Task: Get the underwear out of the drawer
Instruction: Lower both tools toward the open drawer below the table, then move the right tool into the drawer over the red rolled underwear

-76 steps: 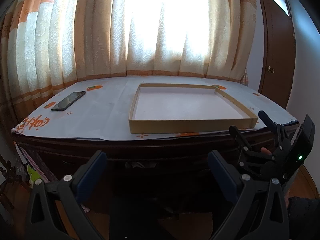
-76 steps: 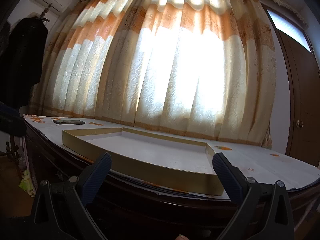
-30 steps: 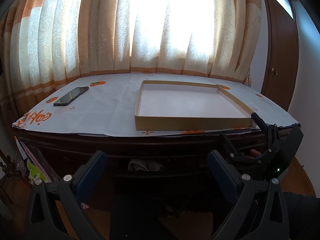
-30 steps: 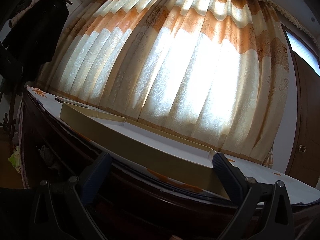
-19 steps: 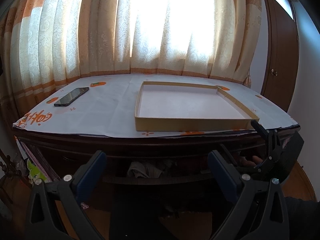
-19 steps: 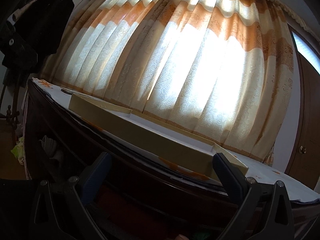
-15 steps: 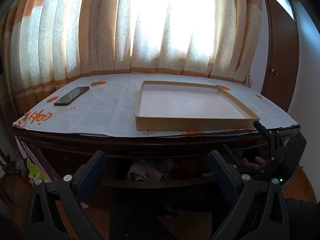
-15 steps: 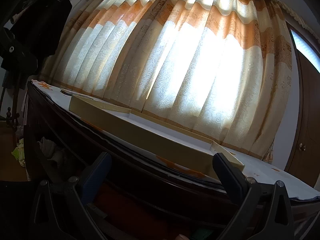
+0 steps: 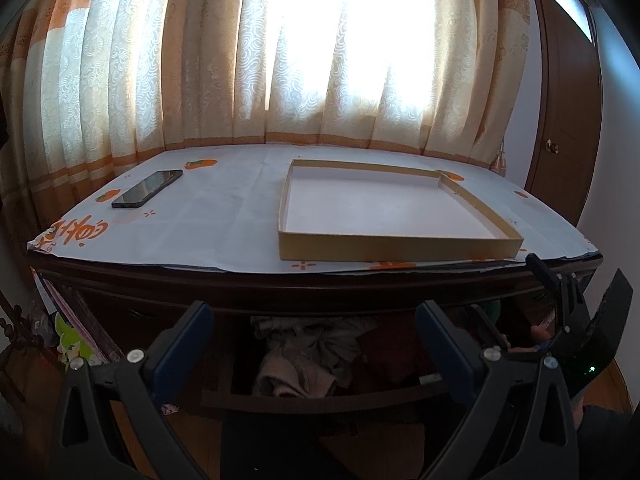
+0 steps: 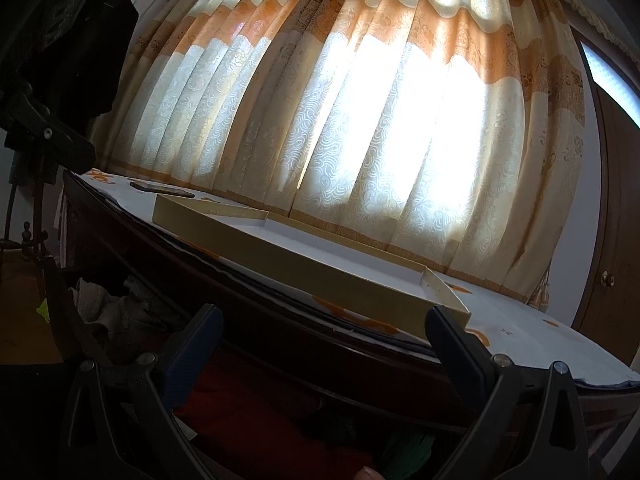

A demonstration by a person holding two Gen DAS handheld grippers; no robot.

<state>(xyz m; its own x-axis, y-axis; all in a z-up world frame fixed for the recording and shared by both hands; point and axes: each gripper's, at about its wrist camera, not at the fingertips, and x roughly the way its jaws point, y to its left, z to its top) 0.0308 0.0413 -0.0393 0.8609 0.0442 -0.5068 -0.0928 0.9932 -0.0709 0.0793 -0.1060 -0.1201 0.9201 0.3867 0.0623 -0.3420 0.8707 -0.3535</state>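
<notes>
- Dark wood bench point(image 9: 280, 288) w/ its drawer point(image 9: 320, 400) pulled out towards the camera, front rail low and near in the left wrist view.
- Beige-grey crumpled cloth, prob. the underwear point(image 9: 304, 356), lay inside the drawer, centre, between the left hand-held gripper's two blue pads; red fabric point(image 9: 392, 352) just right of it, a bit of green point(image 9: 490, 312) further right.
- Left hand-held gripper point(image 9: 314, 340): jaws spread wide, holding nothing, hovering in front of the drawer, not touching the cloth.
- Right hand-held gripper point(image 10: 320, 344): jaws also spread, empty; seen at the far right of the left wrist view, low by the drawer's right end. Whether it touched the drawer, can't tell.
- On top of the bench: white printed cover, a shallow cardboard tray point(image 9: 400, 250) right of centre, a phone point(image 9: 146, 194) far left. Curtains point(image 9: 320, 60) behind.
- Step in hand, as I judged it: drawer open, reach for the garment not yet begun.
- Next move called for: left hand-held gripper to dip down and fwd over the front rail, close on a raised fold of the beige cloth, lift clear.
- Cloth was limp and bunched, so neighbouring items might drag along.
</notes>
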